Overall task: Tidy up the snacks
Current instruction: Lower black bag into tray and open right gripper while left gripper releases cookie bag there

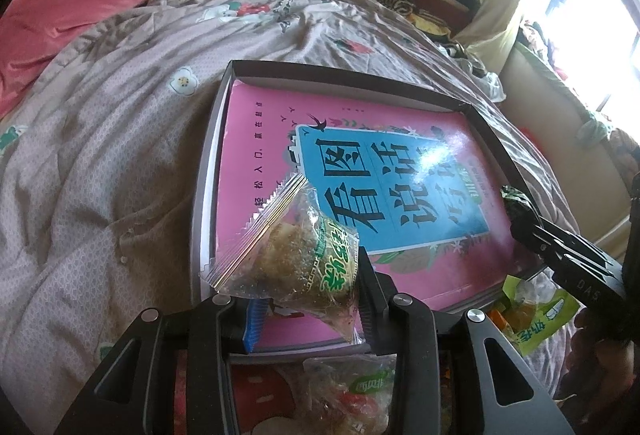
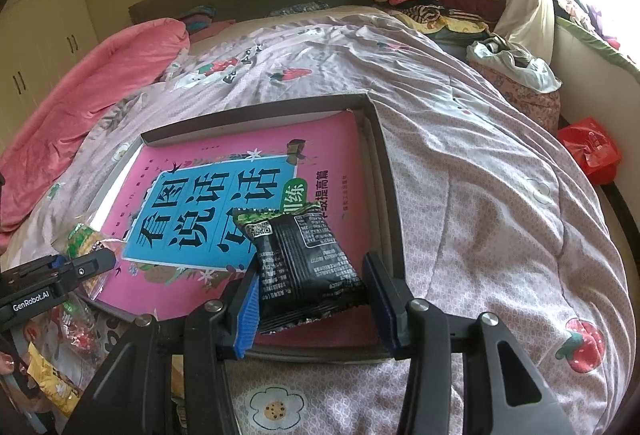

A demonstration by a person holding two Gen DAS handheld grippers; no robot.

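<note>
Landmark: shallow dark tray [image 1: 496, 139] on the bed quilt [image 1: 100, 155], a pink book [image 1: 256, 123] lying flat inside it.
Progress: early, by my reading; no snack rests in the tray yet. Loose packets [image 1: 352, 395] lie just outside its near edge.
Left gripper [image 1: 308, 299]: partly closed, grasping a clear packet with green print [image 1: 304, 247], held above the tray's near-left corner.
Right gripper [image 2: 312, 299]: partly closed, a black packet [image 2: 304, 267] between its pads, above the tray's near-right corner.
Remaining: set both down, then collect the loose ones.
</note>
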